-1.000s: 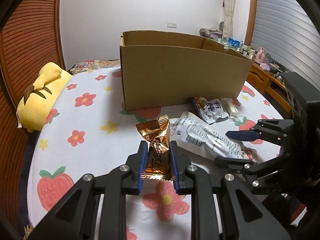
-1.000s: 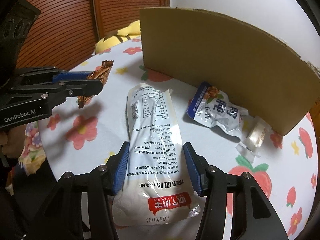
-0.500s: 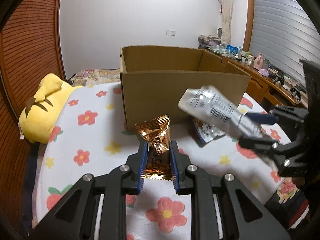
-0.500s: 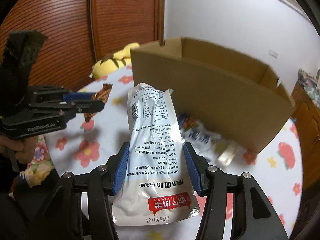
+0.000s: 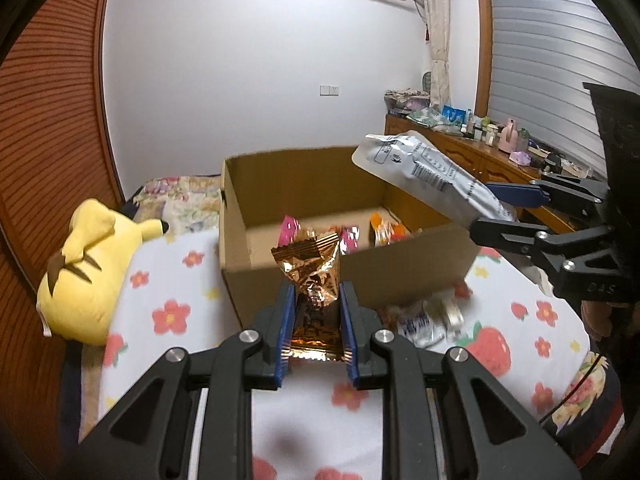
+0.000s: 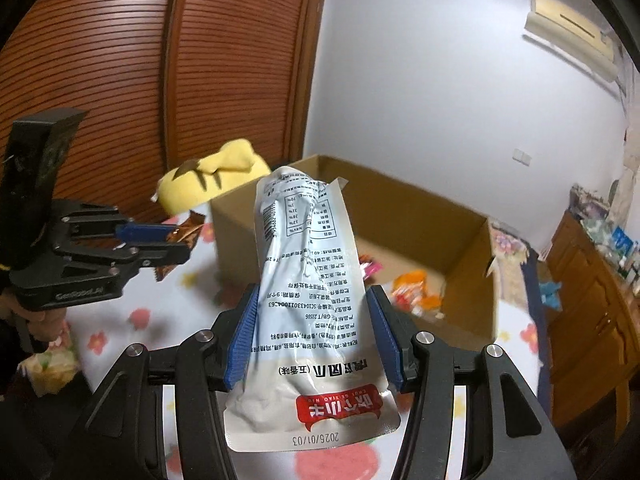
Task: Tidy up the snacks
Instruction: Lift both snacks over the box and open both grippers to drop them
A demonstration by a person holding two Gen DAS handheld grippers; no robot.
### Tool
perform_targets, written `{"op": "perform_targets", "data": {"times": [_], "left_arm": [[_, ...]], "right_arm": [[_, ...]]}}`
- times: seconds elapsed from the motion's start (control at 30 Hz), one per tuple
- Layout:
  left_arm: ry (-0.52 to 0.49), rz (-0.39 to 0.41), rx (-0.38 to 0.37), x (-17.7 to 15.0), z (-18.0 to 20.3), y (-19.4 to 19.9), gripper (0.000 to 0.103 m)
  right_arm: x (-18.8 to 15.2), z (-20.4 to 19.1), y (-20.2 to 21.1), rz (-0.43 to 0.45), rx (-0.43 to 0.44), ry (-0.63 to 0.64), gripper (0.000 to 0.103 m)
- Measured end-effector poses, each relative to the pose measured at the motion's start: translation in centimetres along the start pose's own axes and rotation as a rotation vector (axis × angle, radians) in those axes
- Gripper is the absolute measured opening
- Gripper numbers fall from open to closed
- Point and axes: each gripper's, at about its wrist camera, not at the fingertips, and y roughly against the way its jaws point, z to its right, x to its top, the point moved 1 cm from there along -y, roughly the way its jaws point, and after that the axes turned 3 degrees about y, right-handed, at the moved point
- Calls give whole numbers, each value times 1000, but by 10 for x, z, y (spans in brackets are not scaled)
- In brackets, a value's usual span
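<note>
My left gripper (image 5: 314, 320) is shut on a gold foil snack packet (image 5: 314, 272) and holds it in the air just before the near wall of an open cardboard box (image 5: 404, 272). My right gripper (image 6: 312, 328) is shut on a long white snack pouch (image 6: 308, 280), lifted above the box's right corner; the pouch (image 5: 428, 176) also shows in the left wrist view. The box (image 6: 472, 284) holds pink and orange snack packets (image 5: 380, 230). The left gripper (image 6: 160, 244) shows at the left of the right wrist view.
A floral sheet (image 5: 168, 320) covers the bed. A yellow plush toy (image 5: 88, 268) lies at the left. Loose snack packets (image 5: 424, 320) lie on the sheet before the box. A wooden dresser (image 5: 480, 160) with clutter stands at the right.
Both grippers rose from the sheet with their snacks and moved toward the box. The box's inside now shows from above.
</note>
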Motion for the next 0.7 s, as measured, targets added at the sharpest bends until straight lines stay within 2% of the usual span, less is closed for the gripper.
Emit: {"op": "perform_targets", "data": {"times": [0.3,0.7], "left_arm": [[-31,9,-4,43,-6,-29,20],[-58,-24,-6,62,-2,-73,20]], "right_arm": [[29,40,-33,-13,-20,-12,55],[30,75,-85,-117,-37,-22,56]]}}
